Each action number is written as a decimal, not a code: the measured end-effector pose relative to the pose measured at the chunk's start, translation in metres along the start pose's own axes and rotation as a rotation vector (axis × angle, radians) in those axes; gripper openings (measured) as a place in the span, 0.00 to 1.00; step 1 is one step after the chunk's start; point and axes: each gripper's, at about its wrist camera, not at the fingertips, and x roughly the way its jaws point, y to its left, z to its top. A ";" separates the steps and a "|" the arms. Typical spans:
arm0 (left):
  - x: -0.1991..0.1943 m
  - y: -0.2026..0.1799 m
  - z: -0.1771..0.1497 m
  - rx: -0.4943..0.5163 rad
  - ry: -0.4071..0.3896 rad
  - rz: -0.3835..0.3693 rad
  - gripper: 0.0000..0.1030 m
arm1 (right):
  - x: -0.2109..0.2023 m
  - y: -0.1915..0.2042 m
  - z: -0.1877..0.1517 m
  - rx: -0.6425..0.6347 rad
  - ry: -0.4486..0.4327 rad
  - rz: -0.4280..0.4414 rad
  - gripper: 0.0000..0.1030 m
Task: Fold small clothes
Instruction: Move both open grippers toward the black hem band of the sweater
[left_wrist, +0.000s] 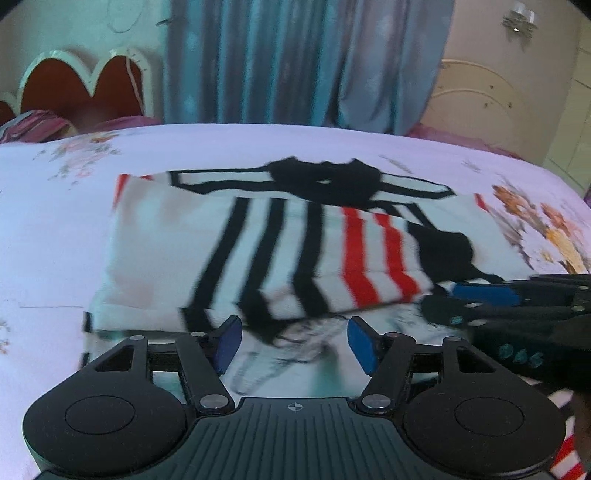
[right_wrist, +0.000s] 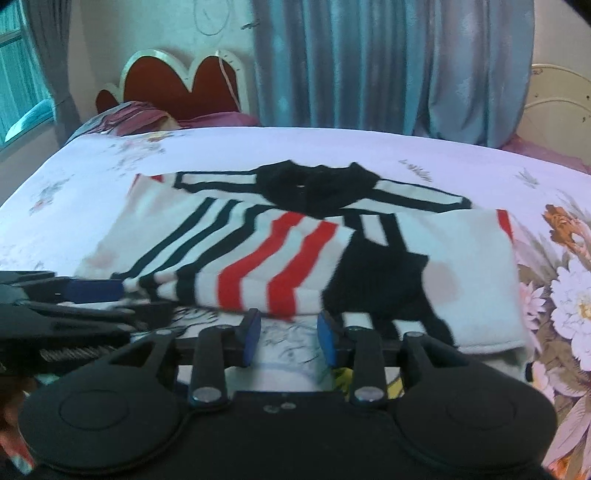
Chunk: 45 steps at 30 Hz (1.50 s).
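Note:
A small white garment (left_wrist: 258, 236) with black and red stripes and a black collar lies partly folded on the bed, its sleeves laid over its middle; it also shows in the right wrist view (right_wrist: 295, 251). My left gripper (left_wrist: 293, 343) is open and empty, just in front of the garment's near edge. My right gripper (right_wrist: 288, 338) is open and empty, at the near edge too. Each gripper shows in the other's view, the right one (left_wrist: 476, 295) at the right and the left one (right_wrist: 96, 290) at the left, both close to the folded sleeve ends.
The bed sheet (right_wrist: 369, 147) is white with flower prints. A red headboard (right_wrist: 177, 85) and pink pillows (right_wrist: 136, 114) are at the far left. Blue curtains (right_wrist: 369, 62) hang behind the bed. A white patterned cloth (right_wrist: 288, 354) lies under the grippers.

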 end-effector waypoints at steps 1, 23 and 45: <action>0.001 -0.003 -0.002 0.005 0.004 0.014 0.61 | 0.000 0.003 -0.002 -0.005 0.005 0.004 0.28; -0.042 -0.007 -0.047 0.008 0.029 0.029 0.62 | -0.048 -0.034 -0.056 0.036 0.039 -0.021 0.32; -0.091 0.005 -0.120 0.132 0.084 0.030 0.66 | -0.074 0.034 -0.110 -0.101 0.091 -0.006 0.31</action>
